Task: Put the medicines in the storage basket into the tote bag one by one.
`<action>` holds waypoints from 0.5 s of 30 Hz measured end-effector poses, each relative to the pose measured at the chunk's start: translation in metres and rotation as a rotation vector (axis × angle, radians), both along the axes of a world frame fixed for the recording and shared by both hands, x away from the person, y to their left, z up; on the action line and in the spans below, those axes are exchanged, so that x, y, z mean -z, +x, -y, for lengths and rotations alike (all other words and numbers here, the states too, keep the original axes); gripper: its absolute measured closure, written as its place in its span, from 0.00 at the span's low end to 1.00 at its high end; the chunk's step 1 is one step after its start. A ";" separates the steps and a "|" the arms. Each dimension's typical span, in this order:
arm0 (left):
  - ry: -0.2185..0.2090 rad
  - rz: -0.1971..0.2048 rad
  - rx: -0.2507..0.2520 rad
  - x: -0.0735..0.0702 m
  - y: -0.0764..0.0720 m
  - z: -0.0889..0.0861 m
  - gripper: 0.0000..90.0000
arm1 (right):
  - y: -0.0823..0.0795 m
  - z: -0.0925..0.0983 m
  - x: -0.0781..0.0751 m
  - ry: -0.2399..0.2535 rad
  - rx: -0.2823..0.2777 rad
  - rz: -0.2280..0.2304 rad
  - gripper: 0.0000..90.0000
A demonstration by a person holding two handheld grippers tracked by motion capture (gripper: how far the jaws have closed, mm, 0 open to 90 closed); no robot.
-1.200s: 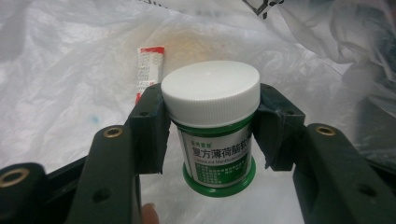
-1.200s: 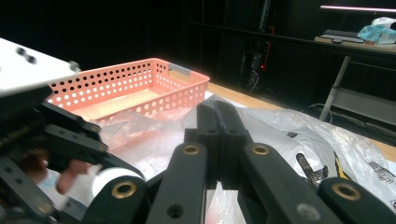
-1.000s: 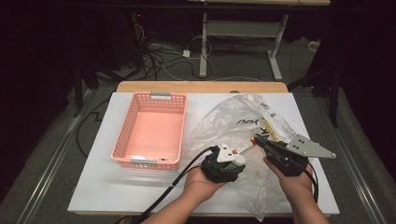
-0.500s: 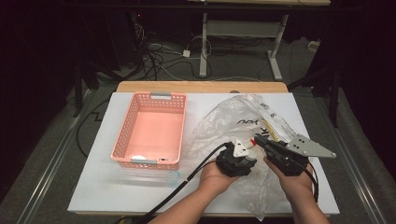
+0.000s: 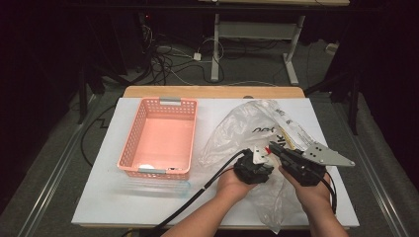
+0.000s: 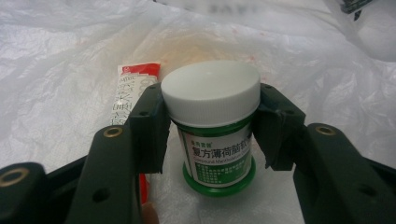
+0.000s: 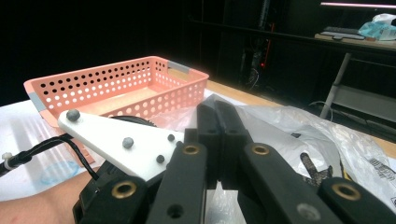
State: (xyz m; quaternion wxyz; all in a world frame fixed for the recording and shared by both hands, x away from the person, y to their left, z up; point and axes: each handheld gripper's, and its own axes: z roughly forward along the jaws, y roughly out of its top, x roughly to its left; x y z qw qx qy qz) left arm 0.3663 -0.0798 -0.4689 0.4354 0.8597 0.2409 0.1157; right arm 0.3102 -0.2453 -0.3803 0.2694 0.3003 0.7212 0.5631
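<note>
Down at the near edge of the white table (image 5: 148,207), both forearms come in and the two tools sit almost side by side on the crumpled clear plastic bag (image 5: 242,128). The left gripper (image 6: 211,126) has its jaws clamped on a small green jar (image 6: 217,158), white screw cap up, printed label facing the camera, pads pressing just under the cap on both sides; the jar stands upright over the bag. Just left of it, lying on the plastic, there's a slim red-and-white sachet (image 6: 130,93), partly hidden behind the left jaw. In the high view that same gripper (image 5: 257,160) sits near the middle of the table, right of the basket. Right beside it, the right gripper (image 7: 218,135) has its jaws pressed together, nothing between them that I can see, tips over the bag. Farther back and to the left, the pink perforated basket (image 5: 133,143) sits on the table, well apart from the jar.
</note>
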 end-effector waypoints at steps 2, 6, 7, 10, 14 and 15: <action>-0.004 -0.007 -0.023 0.000 -0.001 0.000 0.54 | 0.000 0.000 0.000 0.000 0.000 -0.001 1.00; 0.004 -0.015 -0.052 -0.001 -0.006 0.000 0.53 | 0.000 0.000 0.000 0.000 0.000 0.000 1.00; 0.004 -0.018 -0.052 -0.001 -0.006 0.000 0.53 | 0.000 0.000 0.000 0.000 0.000 0.000 1.00; -0.005 -0.043 -0.016 0.000 -0.008 0.000 0.53 | 0.000 0.000 0.000 0.000 0.000 -0.004 1.00; 0.021 -0.017 -0.014 0.000 -0.010 -0.003 0.53 | 0.000 0.000 0.000 -0.001 -0.002 -0.004 1.00; 0.029 -0.017 -0.022 -0.001 -0.011 -0.004 0.52 | 0.000 -0.001 0.000 -0.002 -0.003 -0.004 1.00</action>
